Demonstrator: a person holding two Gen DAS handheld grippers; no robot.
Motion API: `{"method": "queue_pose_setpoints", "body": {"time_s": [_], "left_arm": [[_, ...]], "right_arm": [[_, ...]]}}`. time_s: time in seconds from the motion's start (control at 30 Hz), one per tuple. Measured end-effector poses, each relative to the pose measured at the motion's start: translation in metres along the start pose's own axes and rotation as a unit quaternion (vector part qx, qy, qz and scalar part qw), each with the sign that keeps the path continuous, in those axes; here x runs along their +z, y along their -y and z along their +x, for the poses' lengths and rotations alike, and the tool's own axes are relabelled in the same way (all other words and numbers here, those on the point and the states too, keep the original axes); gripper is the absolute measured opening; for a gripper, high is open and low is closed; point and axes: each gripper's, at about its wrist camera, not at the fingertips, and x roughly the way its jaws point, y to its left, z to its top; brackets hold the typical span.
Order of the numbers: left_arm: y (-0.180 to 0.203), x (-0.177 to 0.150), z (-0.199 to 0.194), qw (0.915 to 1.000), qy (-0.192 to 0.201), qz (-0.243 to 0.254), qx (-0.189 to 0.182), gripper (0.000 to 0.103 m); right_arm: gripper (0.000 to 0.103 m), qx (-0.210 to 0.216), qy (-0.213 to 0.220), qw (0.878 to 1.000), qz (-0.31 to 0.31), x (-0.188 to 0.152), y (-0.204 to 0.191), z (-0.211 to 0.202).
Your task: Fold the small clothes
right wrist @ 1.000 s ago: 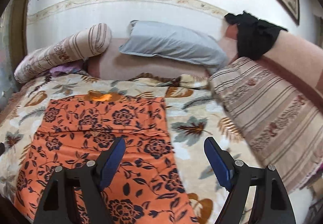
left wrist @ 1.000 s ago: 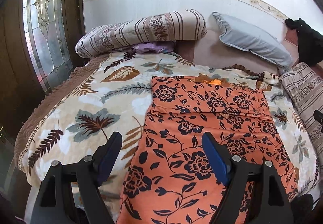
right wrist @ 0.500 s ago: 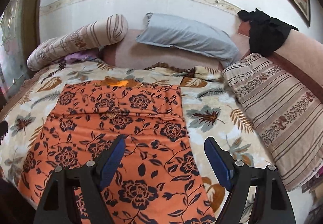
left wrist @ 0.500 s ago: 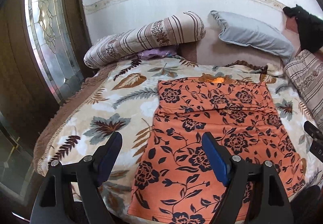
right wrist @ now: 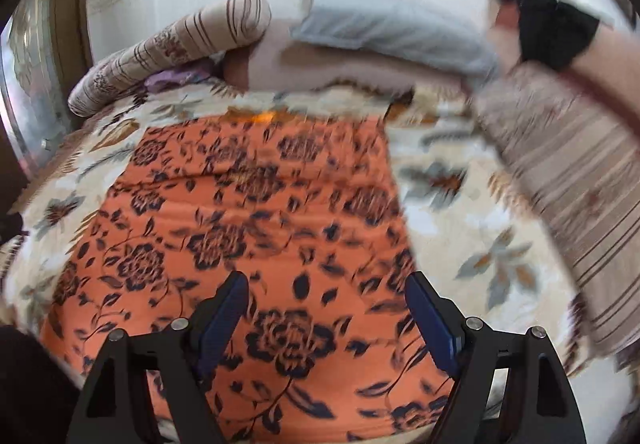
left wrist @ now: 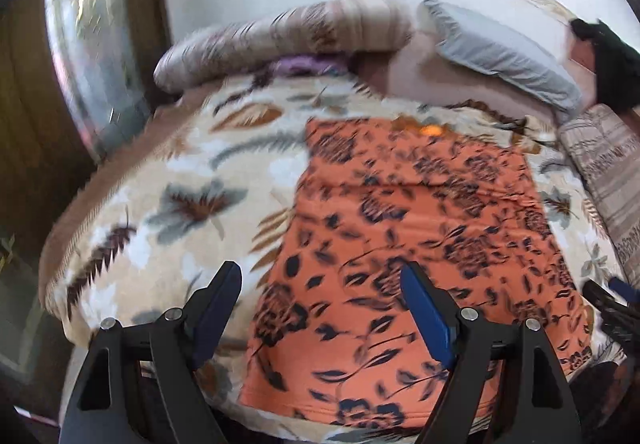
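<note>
An orange garment with a dark floral print (left wrist: 420,228) (right wrist: 256,228) lies flat on the bed, its far part folded over along a crease. My left gripper (left wrist: 320,284) is open above the garment's near left edge, with nothing between its blue pads. My right gripper (right wrist: 326,294) is open over the garment's near right part, nothing held. The right gripper's tip (left wrist: 608,300) shows at the right edge of the left wrist view. Both views are blurred.
The bed has a cream leaf-print blanket (left wrist: 172,204) (right wrist: 480,228). At its head lie a striped bolster (left wrist: 288,40) and a grey pillow (left wrist: 504,56). A striped cushion (right wrist: 580,196) lies along the right. Black cloth (right wrist: 556,28) hangs there. A glass door panel (left wrist: 100,44) stands on the left.
Both grippers have sunk toward the garment's near end; the right one tilted down more. Their jaws stay equally wide. The garment has not moved.
</note>
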Motion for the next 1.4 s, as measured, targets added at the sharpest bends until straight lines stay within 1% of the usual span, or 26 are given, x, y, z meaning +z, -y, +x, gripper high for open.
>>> {"method": "queue_pose_setpoints", "body": {"time_s": [0.07, 0.1, 0.13, 0.2, 0.27, 0.37, 0.47, 0.53, 0.67, 0.8, 0.83, 0.9, 0.97, 1.13, 1.17, 1.2, 1.23, 1.27, 1.3, 1.33, 1.37, 1.4], "left_arm": [[-0.026, -0.012, 0.021, 0.9989, -0.038, -0.028, -0.001, 0.082], [-0.033, -0.016, 0.026, 0.9981, -0.049, -0.038, -0.003, 0.082], [-0.047, -0.025, 0.037, 0.9959, -0.071, -0.056, -0.007, 0.082], [-0.061, -0.035, 0.049, 0.9929, -0.094, -0.072, -0.007, 0.082], [-0.069, -0.047, 0.061, 0.9897, -0.118, -0.080, -0.012, 0.082], [-0.069, -0.056, 0.070, 0.9866, -0.136, -0.085, -0.027, 0.082], [-0.068, -0.061, 0.076, 0.9826, -0.155, -0.091, -0.048, 0.082], [-0.067, -0.065, 0.082, 0.9795, -0.168, -0.094, -0.058, 0.082], [-0.074, -0.074, 0.091, 0.9711, -0.189, -0.116, -0.086, 0.082], [-0.080, -0.079, 0.091, 0.9680, -0.197, -0.125, -0.093, 0.082], [-0.081, -0.081, 0.091, 0.9670, -0.199, -0.128, -0.096, 0.082], [-0.083, -0.082, 0.091, 0.9659, -0.199, -0.129, -0.104, 0.077], [-0.085, -0.084, 0.094, 0.9623, -0.207, -0.136, -0.114, 0.069], [-0.088, -0.085, 0.093, 0.9606, -0.209, -0.142, -0.116, 0.067], [-0.087, -0.085, 0.093, 0.9606, -0.210, -0.140, -0.117, 0.061], [-0.087, -0.085, 0.093, 0.9612, -0.210, -0.137, -0.113, 0.050], [-0.088, -0.086, 0.094, 0.9625, -0.212, -0.134, -0.102, 0.042], [-0.089, -0.087, 0.094, 0.9630, -0.214, -0.133, -0.096, 0.026], [-0.092, -0.087, 0.095, 0.9621, -0.214, -0.136, -0.099, 0.017], [-0.095, -0.086, 0.095, 0.9609, -0.214, -0.140, -0.105, 0.013], [-0.097, -0.085, 0.093, 0.9602, -0.213, -0.144, -0.109, 0.009], [-0.097, -0.083, 0.089, 0.9615, -0.208, -0.142, -0.110, 0.008]], "right_arm": [[0.083, 0.035, -0.021, 0.999, 0.036, -0.009, 0.025, 0.007], [0.083, 0.055, -0.035, 0.996, 0.059, -0.015, 0.043, 0.012], [0.083, 0.062, -0.042, 0.994, 0.073, -0.019, 0.053, 0.016], [0.083, 0.081, -0.059, 0.990, 0.100, -0.027, 0.082, 0.023], [0.083, 0.112, -0.082, 0.981, 0.134, -0.033, 0.113, 0.033], [0.083, 0.149, -0.123, 0.965, 0.176, -0.041, 0.143, 0.048], [0.083, 0.159, -0.145, 0.957, 0.193, -0.046, 0.156, 0.054], [0.083, 0.188, -0.162, 0.948, 0.200, -0.051, 0.160, 0.058], [0.083, 0.202, -0.185, 0.939, 0.209, -0.058, 0.166, 0.068], [0.081, 0.216, -0.196, 0.934, 0.208, -0.063, 0.167, 0.077], [0.075, 0.219, -0.200, 0.932, 0.209, -0.066, 0.166, 0.079], [0.053, 0.221, -0.201, 0.932, 0.207, -0.068, 0.166, 0.081], [0.040, 0.230, -0.204, 0.929, 0.208, -0.070, 0.165, 0.082], [0.042, 0.233, -0.203, 0.926, 0.219, -0.074, 0.170, 0.083], [0.042, 0.233, -0.202, 0.926, 0.217, -0.074, 0.169, 0.083], [0.042, 0.234, -0.201, 0.926, 0.216, -0.074, 0.169, 0.082], [0.042, 0.235, -0.201, 0.926, 0.216, -0.074, 0.170, 0.083], [0.042, 0.236, -0.202, 0.926, 0.216, -0.074, 0.171, 0.083], [0.040, 0.236, -0.204, 0.926, 0.215, -0.074, 0.170, 0.084], [0.038, 0.237, -0.206, 0.925, 0.213, -0.074, 0.170, 0.085], [0.028, 0.235, -0.208, 0.926, 0.210, -0.074, 0.169, 0.085], [0.013, 0.231, -0.208, 0.927, 0.208, -0.073, 0.170, 0.084]]}}
